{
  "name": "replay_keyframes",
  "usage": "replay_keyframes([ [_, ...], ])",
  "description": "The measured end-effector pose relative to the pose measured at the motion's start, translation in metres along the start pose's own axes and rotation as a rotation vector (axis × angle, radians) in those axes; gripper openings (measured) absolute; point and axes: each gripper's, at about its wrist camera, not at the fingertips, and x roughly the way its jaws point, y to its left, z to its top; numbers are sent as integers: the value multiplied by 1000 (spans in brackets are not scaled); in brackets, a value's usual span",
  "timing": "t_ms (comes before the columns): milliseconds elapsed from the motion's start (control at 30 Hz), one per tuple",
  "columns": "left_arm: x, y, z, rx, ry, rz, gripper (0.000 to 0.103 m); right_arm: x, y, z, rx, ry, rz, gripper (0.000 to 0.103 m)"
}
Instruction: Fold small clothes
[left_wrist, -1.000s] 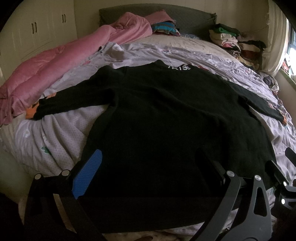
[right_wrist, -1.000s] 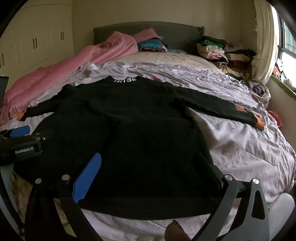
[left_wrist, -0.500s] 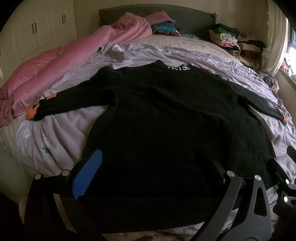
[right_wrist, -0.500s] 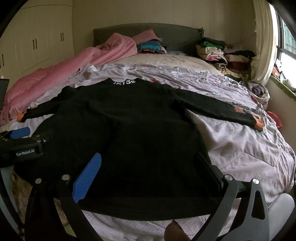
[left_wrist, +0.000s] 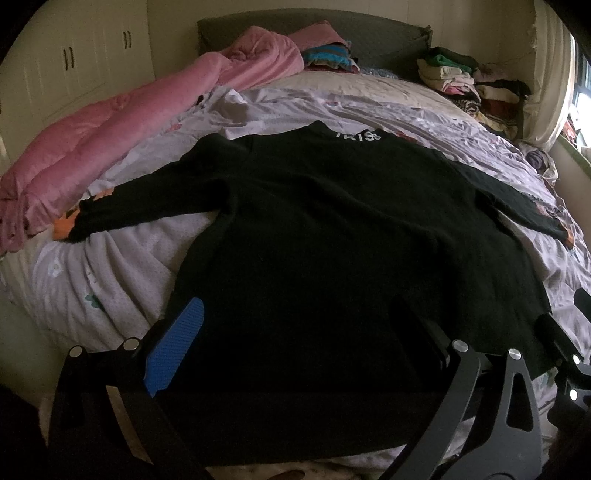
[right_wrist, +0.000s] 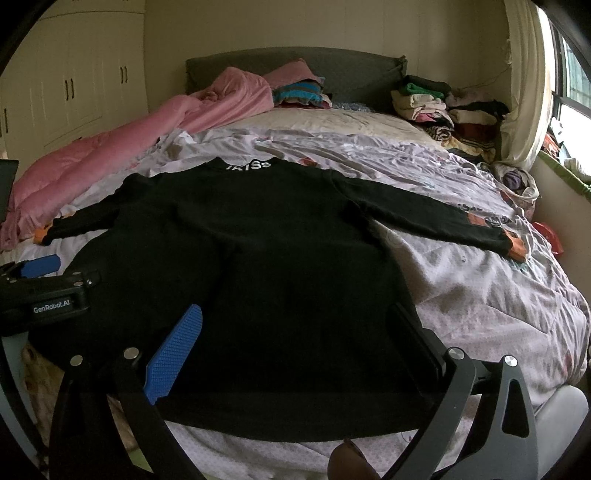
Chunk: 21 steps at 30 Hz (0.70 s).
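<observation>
Left wrist view: black sweater (left_wrist: 332, 240) lies spread flat, back up, on the bed (left_wrist: 122, 273), hem nearest the cameras, collar with white lettering at the far side, both sleeves out sideways. Little has changed over the last second: sweater in the same pose, both views shifted only slightly, so laying-out looks finished and no fold is started; a sleeve is probably the first thing to bring in. Left gripper (left_wrist: 295, 332) hovers released over the hem, jaws wide, nothing between them. Right gripper (right_wrist: 295, 332) likewise spread and empty above the hem's right half; the left unit's body shows at that view's left edge. Right sleeve (right_wrist: 436, 218) ends in an orange cuff. Bed surface is a wrinkled lilac sheet; pink quilt (left_wrist: 110, 140) bunched along the left, folded clothes stack (right_wrist: 443, 107) by the headboard (right_wrist: 351, 70), wardrobe (right_wrist: 74, 74) on the left wall, window to the right.
</observation>
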Motion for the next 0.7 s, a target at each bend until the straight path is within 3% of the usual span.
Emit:
replay_keyframes([
  [367,-1,1,0,3,-4,2,94,3,3,8,-5,-6,4,99],
  [700,14,6,26,-6,3,1,94,13,5,21,-9,-7,4,99],
])
